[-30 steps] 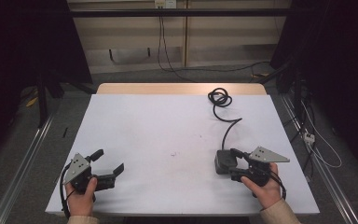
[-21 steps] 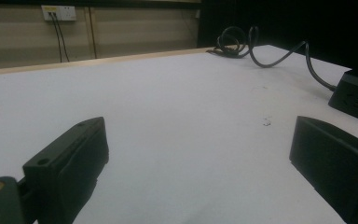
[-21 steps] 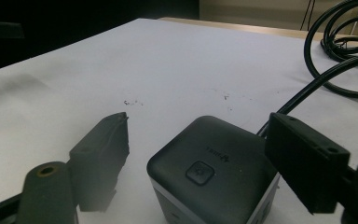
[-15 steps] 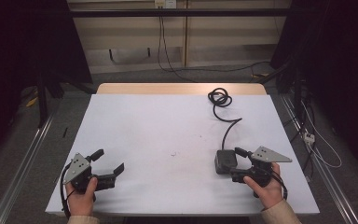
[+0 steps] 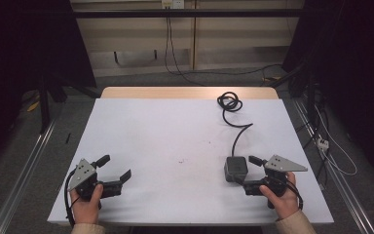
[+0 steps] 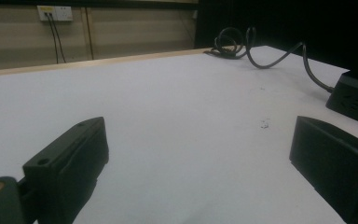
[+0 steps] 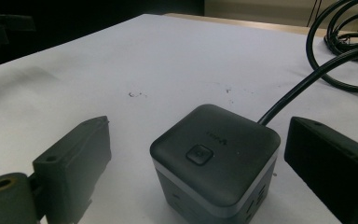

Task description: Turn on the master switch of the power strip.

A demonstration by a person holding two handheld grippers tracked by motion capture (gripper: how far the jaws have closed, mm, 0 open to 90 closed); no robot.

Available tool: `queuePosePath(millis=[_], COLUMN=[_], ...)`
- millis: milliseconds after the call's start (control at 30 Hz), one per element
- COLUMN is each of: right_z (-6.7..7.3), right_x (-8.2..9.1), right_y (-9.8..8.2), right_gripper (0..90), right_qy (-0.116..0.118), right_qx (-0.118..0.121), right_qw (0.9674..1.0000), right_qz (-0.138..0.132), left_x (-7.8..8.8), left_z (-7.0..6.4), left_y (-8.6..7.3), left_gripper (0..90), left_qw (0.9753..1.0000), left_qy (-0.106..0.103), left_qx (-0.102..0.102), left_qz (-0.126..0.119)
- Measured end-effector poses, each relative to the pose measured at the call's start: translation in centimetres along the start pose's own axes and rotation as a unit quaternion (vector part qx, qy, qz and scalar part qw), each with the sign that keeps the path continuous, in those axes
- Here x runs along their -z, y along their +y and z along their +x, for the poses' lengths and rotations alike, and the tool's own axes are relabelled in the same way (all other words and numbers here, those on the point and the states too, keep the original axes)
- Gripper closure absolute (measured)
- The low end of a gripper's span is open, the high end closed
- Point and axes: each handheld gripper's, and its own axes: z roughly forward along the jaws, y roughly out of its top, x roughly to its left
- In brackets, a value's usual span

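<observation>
Your left gripper point(image 5: 116, 170) sits at the near left corner of the white table point(image 5: 175, 131), held low in your left hand point(image 5: 85, 204). Its jaws stand wide apart with nothing but bare tabletop between them, so that tool is released. In the left gripper view, the dark cube shows far off at the right edge, well apart from this gripper.

Moving right, a few small dark specks point(image 5: 181, 160) mark the table near its middle.

Further right, the black power cube point(image 5: 236, 168) stands upright on the near right part of the table, its button face up. Its black cable point(image 5: 238, 131) runs away from it to a loose coil near the far edge.

Your right gripper point(image 5: 248, 172) lies just beside the cube, gripped by your right hand point(image 5: 281, 197). Its jaws have just been opening; the cube stands between them, with a visible gap on each side, so nothing is grasped.
</observation>
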Motion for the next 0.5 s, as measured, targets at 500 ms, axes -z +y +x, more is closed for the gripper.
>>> queuePosePath(millis=[500], right_z=[-0.60], right_x=[0.81], right_y=[-0.37], right_gripper=[4.9], right_qy=[0.002], right_qx=[0.004], right_qw=[1.0000], right_qz=[0.003], left_x=[-0.08], left_z=[-0.04], left_y=[0.06], left_gripper=[4.3], left_qw=[1.0000], left_qy=[-0.002], left_qx=[-0.001], left_qz=[0.001])
